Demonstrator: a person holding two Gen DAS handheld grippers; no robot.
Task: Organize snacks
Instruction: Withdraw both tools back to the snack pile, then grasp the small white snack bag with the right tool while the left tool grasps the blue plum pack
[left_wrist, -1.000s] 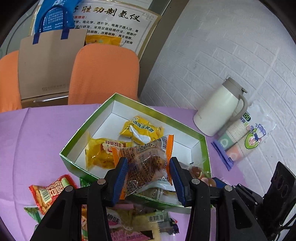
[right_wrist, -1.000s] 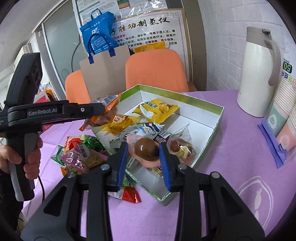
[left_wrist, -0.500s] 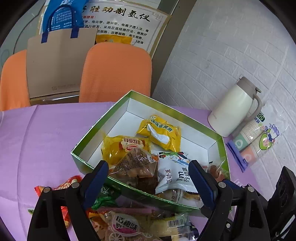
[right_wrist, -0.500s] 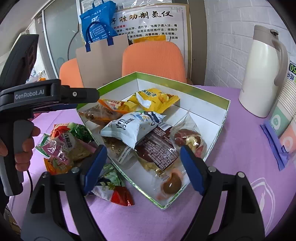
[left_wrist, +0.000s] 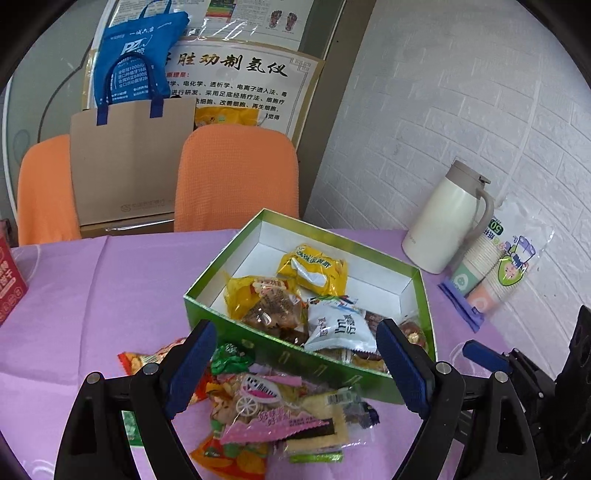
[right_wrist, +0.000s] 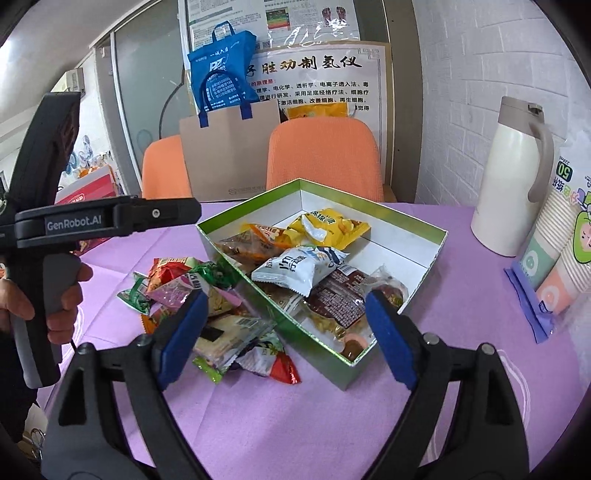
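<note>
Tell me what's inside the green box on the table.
The green box holds snack packets: two yellow ones at the back, a white one on top, a brown one nearer. Lower packets are mostly covered.

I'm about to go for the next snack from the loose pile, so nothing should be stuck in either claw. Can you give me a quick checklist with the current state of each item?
1. Left claw empty: ok, pads wide apart with nothing between them.
2. Right claw empty: ok, its jaws are opening and no packet is pinched between the pads.
3. Green box has room: ok, its far corner shows bare white floor.
4. Loose pile within view: ok, it lies on the purple cloth just outside the box's near wall.
5. Packets in the box settled inside the rim: ok.
6. Which pile packet is free on top: cannot tell, they overlap.
</note>
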